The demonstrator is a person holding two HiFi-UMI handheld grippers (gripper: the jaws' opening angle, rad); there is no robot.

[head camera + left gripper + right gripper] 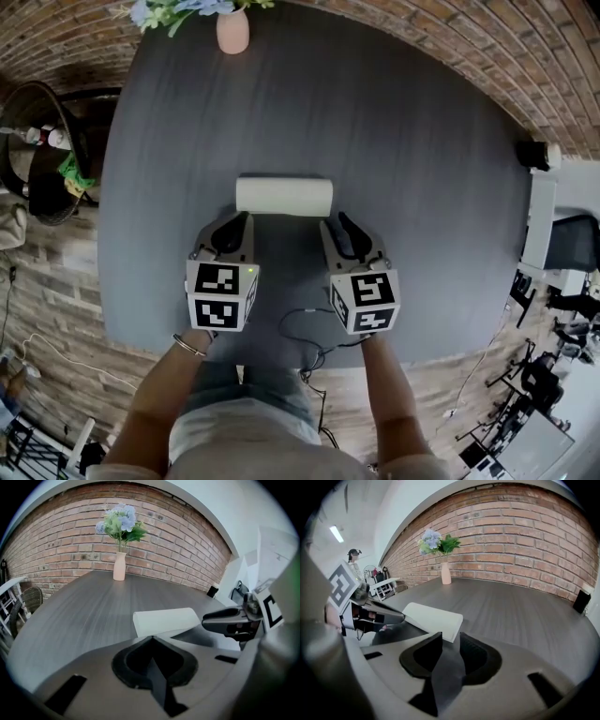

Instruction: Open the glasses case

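Observation:
A white glasses case [283, 196] lies closed on the dark grey round table [394, 141], long side toward me. My left gripper [242, 221] sits just short of the case's near left corner, and in the left gripper view the case [166, 620] lies right beyond the meeting tips of the left gripper [152, 638], which is shut with nothing in it. My right gripper [335, 223] is at the near right corner. It stands open, and the case [431, 618] shows through the gap of the right gripper [449, 637]; no pad presses on it.
A pink vase of flowers [232, 30] stands at the table's far edge. A thin black cable [305, 333] lies near the front edge. A dark chair [42, 141] is off the table's left and a small black box [534, 155] off its right. Brick floor surrounds the table.

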